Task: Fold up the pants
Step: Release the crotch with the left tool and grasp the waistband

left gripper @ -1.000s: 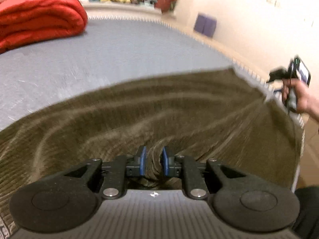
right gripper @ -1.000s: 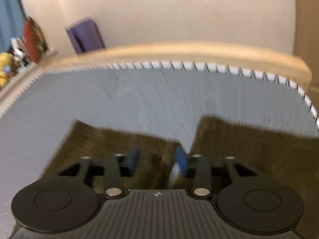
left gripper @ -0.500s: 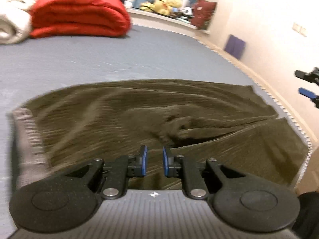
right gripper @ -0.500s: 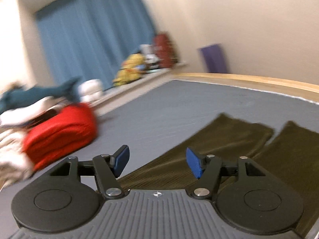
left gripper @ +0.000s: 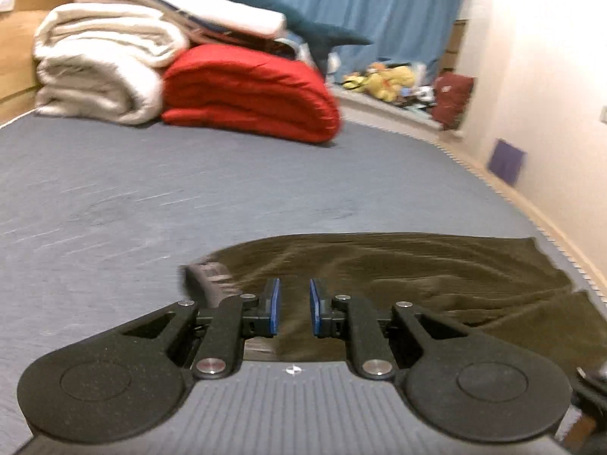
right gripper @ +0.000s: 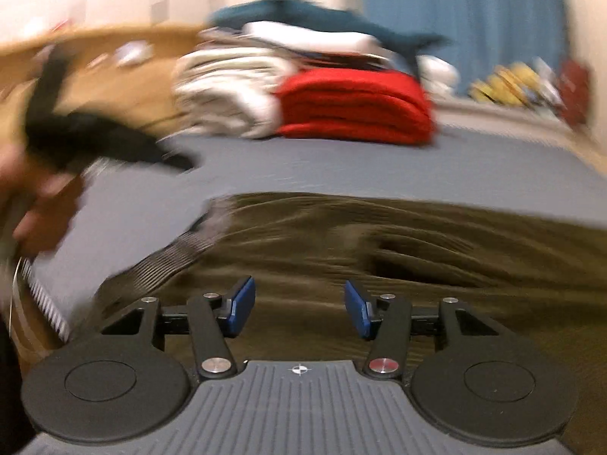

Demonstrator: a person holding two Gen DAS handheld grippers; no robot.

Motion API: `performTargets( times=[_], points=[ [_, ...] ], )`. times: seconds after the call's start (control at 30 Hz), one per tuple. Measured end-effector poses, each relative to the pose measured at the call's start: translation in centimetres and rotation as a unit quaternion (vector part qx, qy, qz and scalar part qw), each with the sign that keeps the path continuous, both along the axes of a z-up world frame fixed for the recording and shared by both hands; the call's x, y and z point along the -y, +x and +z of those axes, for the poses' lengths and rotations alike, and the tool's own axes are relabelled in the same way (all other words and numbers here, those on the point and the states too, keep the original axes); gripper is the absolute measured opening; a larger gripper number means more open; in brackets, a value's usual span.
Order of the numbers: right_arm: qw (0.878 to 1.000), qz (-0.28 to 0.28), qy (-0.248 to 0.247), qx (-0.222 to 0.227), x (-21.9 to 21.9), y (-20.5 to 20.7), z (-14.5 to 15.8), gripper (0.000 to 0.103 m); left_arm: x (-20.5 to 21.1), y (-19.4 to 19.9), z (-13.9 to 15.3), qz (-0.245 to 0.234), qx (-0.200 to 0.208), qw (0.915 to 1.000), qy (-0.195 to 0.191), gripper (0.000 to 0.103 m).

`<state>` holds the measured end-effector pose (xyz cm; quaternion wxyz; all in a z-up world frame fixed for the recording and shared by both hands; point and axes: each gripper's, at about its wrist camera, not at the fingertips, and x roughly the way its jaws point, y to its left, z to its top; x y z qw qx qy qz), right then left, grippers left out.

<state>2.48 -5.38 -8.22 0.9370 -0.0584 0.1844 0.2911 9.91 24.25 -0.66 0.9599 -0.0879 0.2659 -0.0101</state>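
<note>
Both wrist views have swung round since a second ago. Then, the left gripper (left gripper: pixel 291 306) pinched a fold of the olive-brown corduroy pants (left gripper: pixel 436 273) between its blue pads; half a second ago the pads had already let go. Now the pads stand a narrow gap apart with nothing clamped, cloth visible only beyond them. The right gripper (right gripper: pixel 299 309), part-open a second ago, now has its jaws spread wide and empty, hovering over the fabric.

Pants lie flat on the grey-blue mattress (left gripper: pixel 189 197), ribbed grey waistband (right gripper: pixel 170 258) at about 9 o'clock in the right wrist view, legs running off toward 3 o'clock. Creases and one dark hollow remain near centre. In the right view the left gripper and its hand (right gripper: pixel 34 197) show blurred at 9 to 10 o'clock, apart from the waistband.

Judgement: a drag or spread step looks finished and both tools released; the fold proper is not yet made. Next likely needs fresh grips along one long edge.

Background: folded red quilt (left gripper: pixel 250 94) and rolled cream blanket (left gripper: pixel 98 64) at 11 to 12 o'clock, well apart.
</note>
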Motion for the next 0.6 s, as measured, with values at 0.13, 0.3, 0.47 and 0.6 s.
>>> performTargets(
  times=[0.13, 0.3, 0.47, 0.6],
  points=[
    [0.997, 0.066, -0.036, 0.006, -4.9, -2.4, -1.5, 0.054, -4.5, 1.6, -2.1, 0.03, -0.028, 0.998, -0.048, 0.018],
    [0.991, 0.118, -0.057, 0.011, -9.5, -3.9, -3.3, 0.054, -8.1, 4.6, -4.2, 0.038, -0.057, 0.9939, -0.087, 0.018],
    [0.983, 0.165, -0.08, 0.018, -13.5, -3.7, -4.7, 0.058, -10.2, 8.6, -5.7, 0.043, -0.076, 0.9896, -0.115, 0.063],
    [0.978, 0.177, -0.108, 0.028, -15.2, -3.5, -5.8, 0.066, -11.2, 11.1, -8.2, 0.054, -0.106, 0.9857, -0.12, 0.065]
  ],
)
